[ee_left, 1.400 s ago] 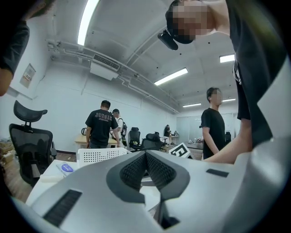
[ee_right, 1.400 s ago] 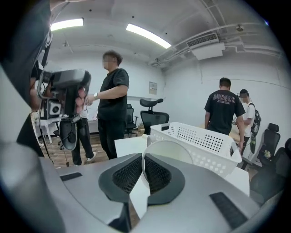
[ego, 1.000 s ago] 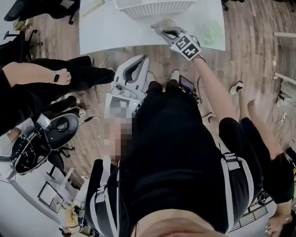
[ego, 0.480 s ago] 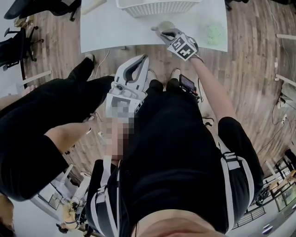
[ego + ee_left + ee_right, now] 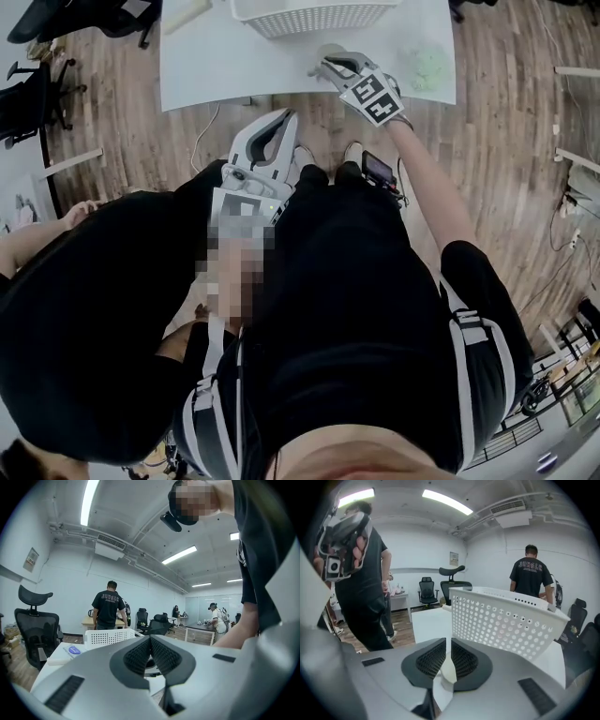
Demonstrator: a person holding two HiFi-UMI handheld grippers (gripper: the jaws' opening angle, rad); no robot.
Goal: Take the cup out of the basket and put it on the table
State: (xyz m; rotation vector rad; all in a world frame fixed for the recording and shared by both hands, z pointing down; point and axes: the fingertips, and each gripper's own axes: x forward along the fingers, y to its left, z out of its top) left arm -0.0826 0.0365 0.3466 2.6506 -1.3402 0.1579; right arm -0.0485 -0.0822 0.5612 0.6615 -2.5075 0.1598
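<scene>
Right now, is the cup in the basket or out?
Out. The right gripper is shut on the cup, outside the basket, above the table; touching it or not, cannot tell.

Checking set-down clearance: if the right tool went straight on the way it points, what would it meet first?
Probably the white basket: its near corner stands straight ahead of the right tool, which pinches the cup. Depth is unclear, so the table beside that corner might come first.
</scene>
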